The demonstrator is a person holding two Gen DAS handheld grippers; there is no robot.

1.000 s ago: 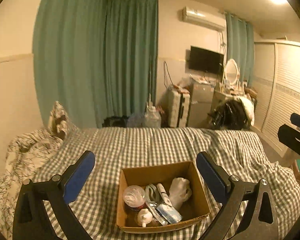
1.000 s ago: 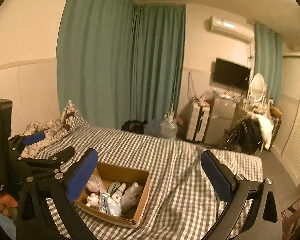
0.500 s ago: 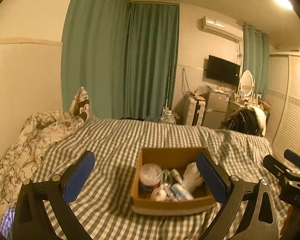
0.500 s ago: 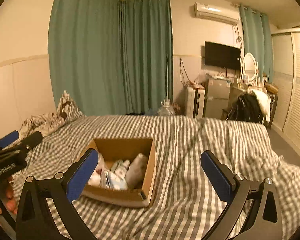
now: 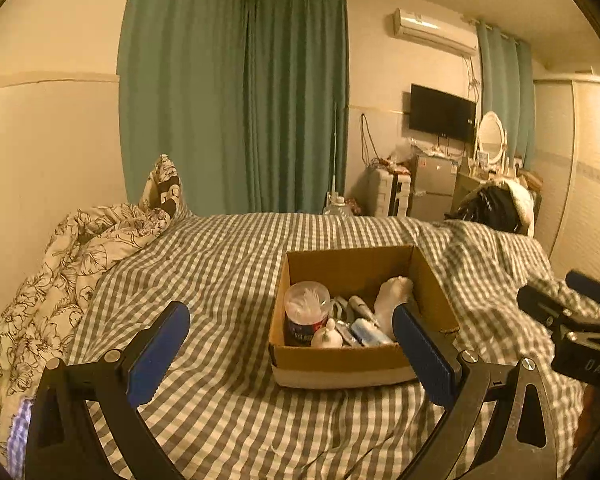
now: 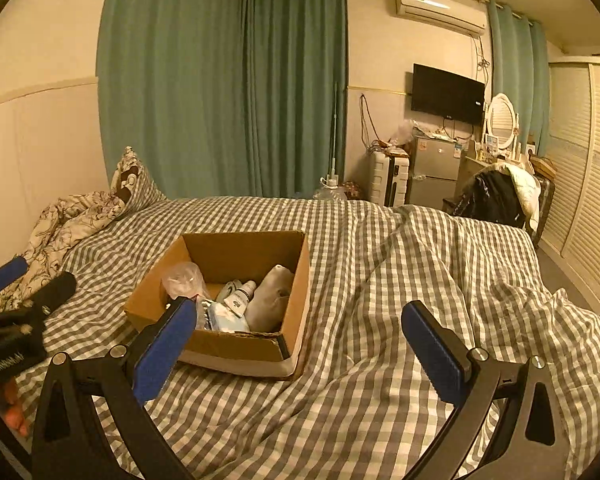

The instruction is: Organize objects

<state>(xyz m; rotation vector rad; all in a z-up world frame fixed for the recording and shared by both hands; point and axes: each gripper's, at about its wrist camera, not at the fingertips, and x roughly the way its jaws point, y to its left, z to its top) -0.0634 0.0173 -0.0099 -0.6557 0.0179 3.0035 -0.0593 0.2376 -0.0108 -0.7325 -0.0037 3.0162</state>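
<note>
Green curtains [image 5: 236, 100] hang behind the checked bedspread [image 5: 228, 264], with a wall television [image 6: 447, 94], air conditioner [image 6: 440, 10] and floral quilt [image 5: 72, 256] noted.

Grey-white check bedcover [image 6: 380, 264]; brown cardboard box [image 6: 236, 254]; teal curtains [image 6: 228, 80]; floral b/w duvet [image 5: 60, 280].

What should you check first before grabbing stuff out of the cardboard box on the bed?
1. Left gripper open: ok.
2. Right gripper open: ok.
3. Both grippers hold nothing: ok.
4. Open brown cardboard box sits upright on the grey checked bedsheet: ok.
5. Top of the clear round cotton swab tub unblocked: ok.
6. Small white bottle loose, not wedged: cannot tell.
</note>
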